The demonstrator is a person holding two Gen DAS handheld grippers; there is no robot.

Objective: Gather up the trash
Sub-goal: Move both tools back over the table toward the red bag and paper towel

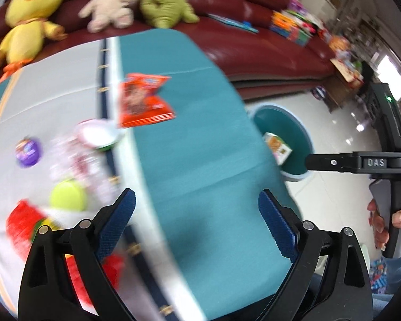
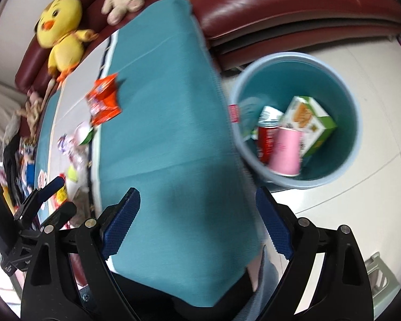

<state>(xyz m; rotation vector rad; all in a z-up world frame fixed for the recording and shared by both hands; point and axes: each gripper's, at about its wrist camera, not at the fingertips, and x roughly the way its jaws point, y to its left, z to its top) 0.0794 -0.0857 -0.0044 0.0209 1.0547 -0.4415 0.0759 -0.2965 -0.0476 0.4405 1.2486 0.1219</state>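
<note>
Left wrist view: had left gripper [image 1: 196,219] spread wide, empty; right gripper [image 2: 197,220] same. Orange snack wrapper [image 1: 144,100] lay flat on teal tablecloth [image 1: 189,147], well ahead. Guessed it light, crinkly, slippery; I'd pinch raised corner. Bin [image 2: 344,85] beside table.

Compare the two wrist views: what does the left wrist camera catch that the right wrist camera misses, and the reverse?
Only the left wrist view shows the purple round item, the books and toys further along the sofa, and the hand gripping the right gripper's handle.

Only the right wrist view looks down into the bin, showing the pink cup and red can inside.

Both show the orange snack packet on the teal tablecloth, the green-and-white box in the bin, the yellow chick plush, and open, empty grippers.
</note>
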